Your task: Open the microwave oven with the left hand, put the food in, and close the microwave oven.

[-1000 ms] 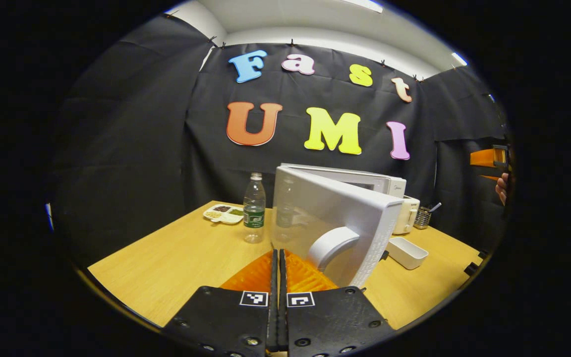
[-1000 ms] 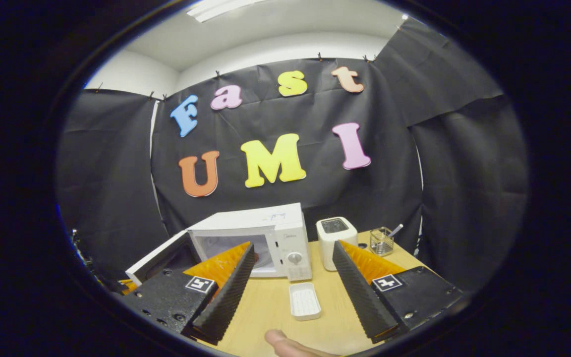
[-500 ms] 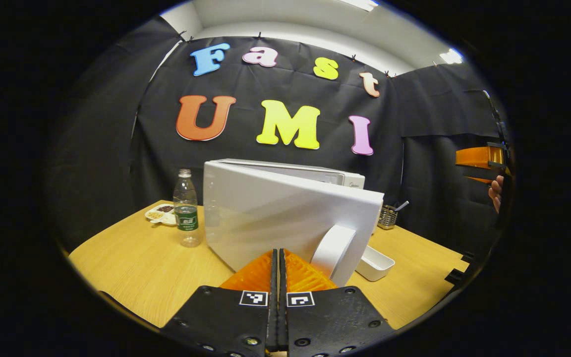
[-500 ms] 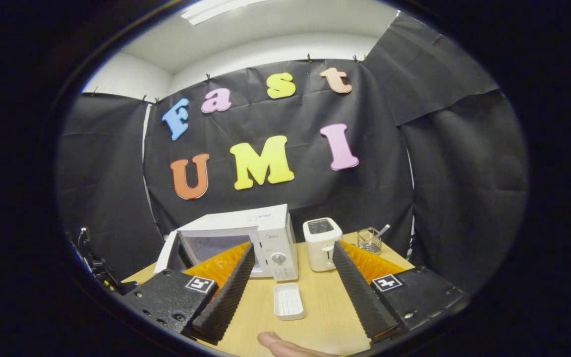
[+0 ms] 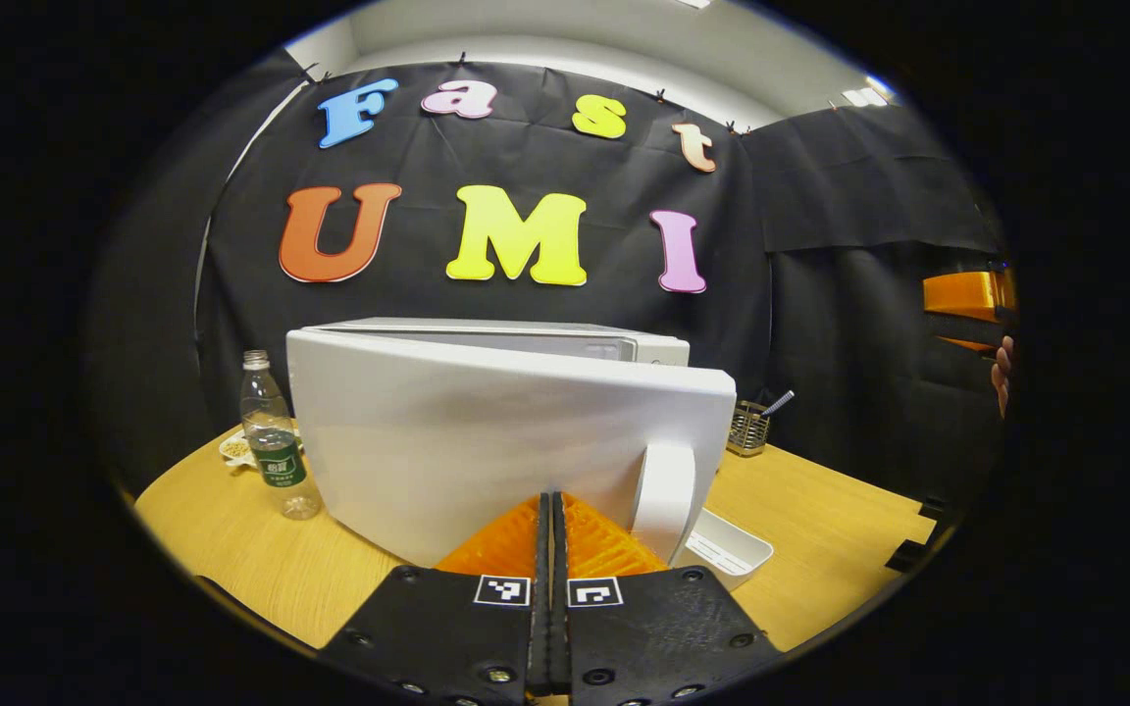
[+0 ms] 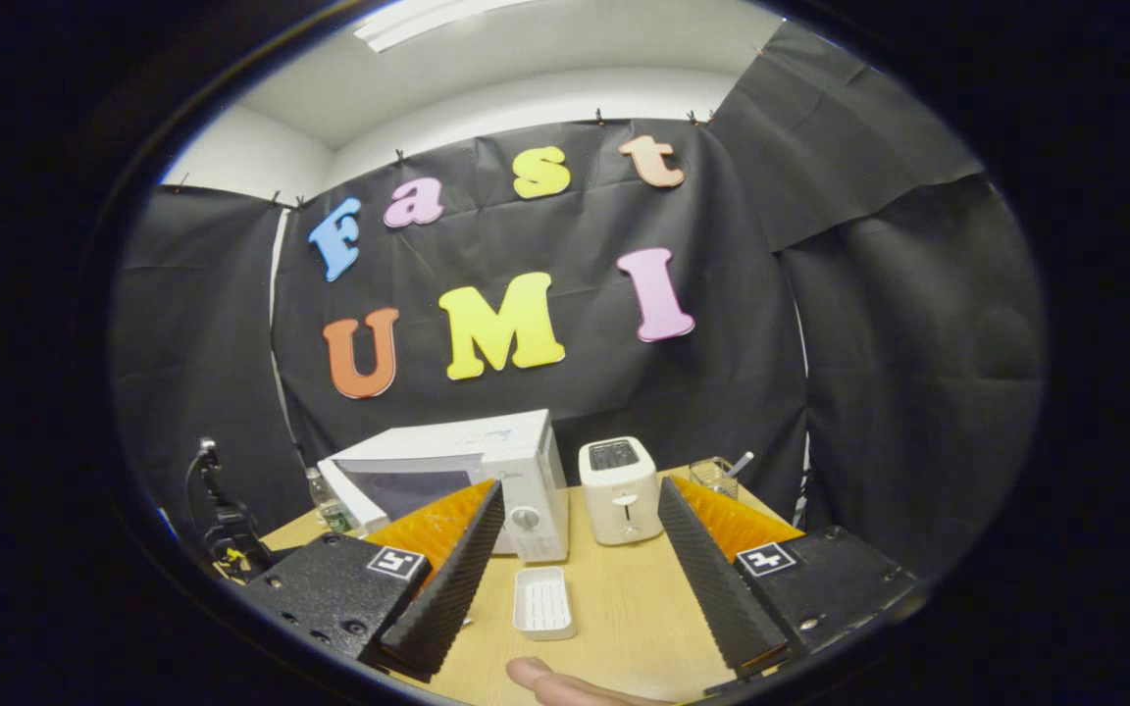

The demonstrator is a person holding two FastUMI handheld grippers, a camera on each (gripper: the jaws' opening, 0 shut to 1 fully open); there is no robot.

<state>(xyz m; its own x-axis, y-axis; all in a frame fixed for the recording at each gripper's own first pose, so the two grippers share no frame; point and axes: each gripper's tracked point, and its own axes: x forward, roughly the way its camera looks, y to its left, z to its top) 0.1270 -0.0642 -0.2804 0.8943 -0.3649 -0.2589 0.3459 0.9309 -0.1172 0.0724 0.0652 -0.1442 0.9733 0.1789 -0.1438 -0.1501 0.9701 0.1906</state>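
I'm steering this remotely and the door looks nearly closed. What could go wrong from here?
The left gripper, fingers shut with nothing between them, meets the microwave door beside its handle; the tips could slide off before it latches.

The white tray sits near the door's front corner and might get clipped.

The water bottle stands close to the hinge side; a hard push that shifts the microwave could topple it.

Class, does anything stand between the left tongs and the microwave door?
Nothing visible does. The shut left tongs point straight at the door, beside its handle. The bottle stands off to one side, the tray to the other.
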